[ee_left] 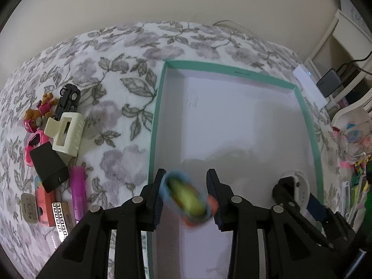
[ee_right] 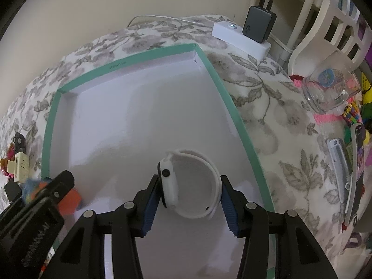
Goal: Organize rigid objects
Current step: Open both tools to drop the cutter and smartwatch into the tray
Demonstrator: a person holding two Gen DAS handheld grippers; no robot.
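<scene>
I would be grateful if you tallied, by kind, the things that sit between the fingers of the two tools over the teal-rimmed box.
White smartwatch with a looped strap: 1
Blurred blue, green and orange toy: 1
Total: 2

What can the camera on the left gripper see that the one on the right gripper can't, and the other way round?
Only the left wrist view shows the pink ruler-like bar, the black block and the orange box on the blanket. Only the right wrist view shows the glass jar lying on its side and the nail clipper. Both show the teal-rimmed box, the white smartwatch between the right gripper's pads, the blurred colourful toy between the left gripper's fingers, and the cream hair claw.
</scene>
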